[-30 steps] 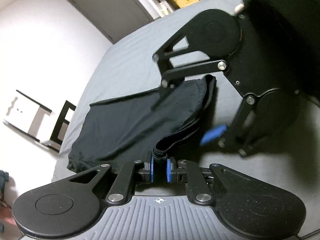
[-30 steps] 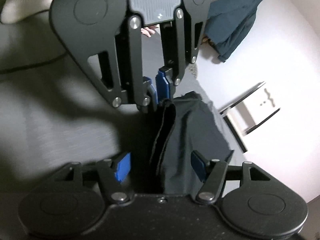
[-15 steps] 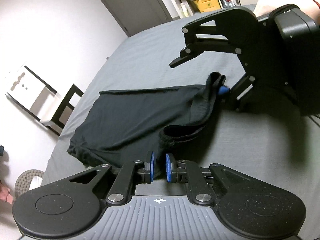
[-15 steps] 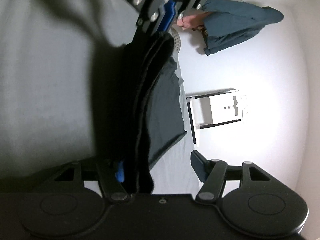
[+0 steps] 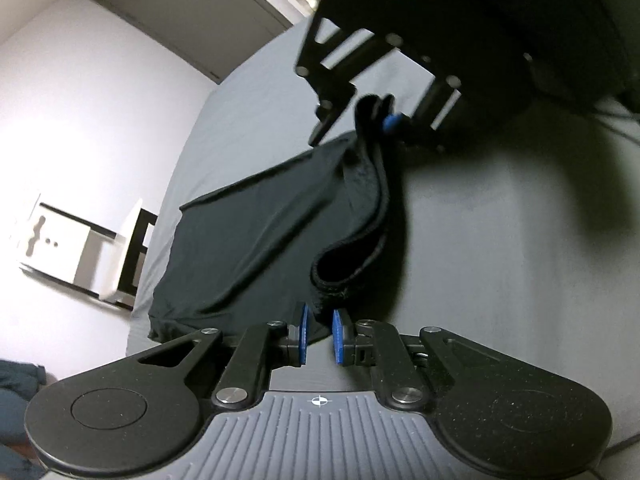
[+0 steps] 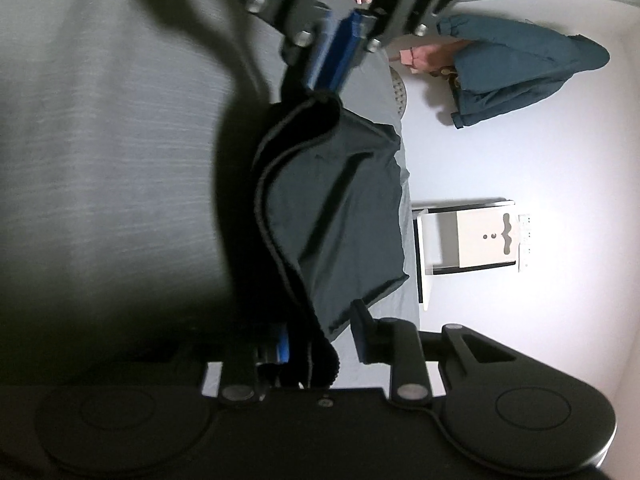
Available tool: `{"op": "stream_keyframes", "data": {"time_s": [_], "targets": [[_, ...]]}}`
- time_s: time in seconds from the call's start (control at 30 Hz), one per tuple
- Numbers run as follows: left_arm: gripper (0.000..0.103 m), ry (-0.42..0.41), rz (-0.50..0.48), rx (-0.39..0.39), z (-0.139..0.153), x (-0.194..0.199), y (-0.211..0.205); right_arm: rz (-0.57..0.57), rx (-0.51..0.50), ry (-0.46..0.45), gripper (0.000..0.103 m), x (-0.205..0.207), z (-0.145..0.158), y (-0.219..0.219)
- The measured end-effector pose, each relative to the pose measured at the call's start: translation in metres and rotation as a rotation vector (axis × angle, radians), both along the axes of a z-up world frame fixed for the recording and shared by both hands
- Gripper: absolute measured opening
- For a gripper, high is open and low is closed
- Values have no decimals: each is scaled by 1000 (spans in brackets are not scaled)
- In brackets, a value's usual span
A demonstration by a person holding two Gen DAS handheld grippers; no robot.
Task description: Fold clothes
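Black garment (image 5: 256, 232): spread on grey bed (image 5: 500, 240), waistband edge lifted, long axis running between both tools. Left gripper (image 5: 319, 334): low, level, pads pinching one waistband end. Right gripper (image 6: 320, 344): raised opposite, fingers spread, waistband draped against one blue pad (image 6: 282, 345).

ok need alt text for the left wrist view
The left claw pinches one end of the waistband of black shorts lifted off a grey bed, while the right claw has the far end between its open fingers. A white side table stands by the wall.
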State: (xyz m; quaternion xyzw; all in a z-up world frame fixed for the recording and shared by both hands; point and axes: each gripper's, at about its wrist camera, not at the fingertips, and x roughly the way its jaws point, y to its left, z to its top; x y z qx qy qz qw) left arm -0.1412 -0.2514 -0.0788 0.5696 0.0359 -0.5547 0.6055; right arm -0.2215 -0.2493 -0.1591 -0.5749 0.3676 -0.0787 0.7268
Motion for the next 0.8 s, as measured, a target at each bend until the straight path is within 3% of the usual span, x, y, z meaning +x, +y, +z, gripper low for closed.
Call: {"op": "stream_keyframes", "data": {"time_s": [0.1,0.17,0.23,0.3,0.67,0.8], "targets": [[15,-30,-33,11,-3,-7,1,-1,6,0,28,-1,-2,0],[28,-53,-54,15,-6,-11,1,-6,14,-1,28,1,-1,-4],[65,-74,-80,6,-8,-16,2,-12,21,-1,28,3,0,-8],[85,-96,-129,-23,-8,-22,7,-11,26,2,28,5,-1,-11],[86,-237,-288,6,-18,-37,8,-15,47,-5,31,2,-2,-12],[86,-230,-264,9,-19,-36,7,-1,33,-12,42,2,-3,-12]]}}
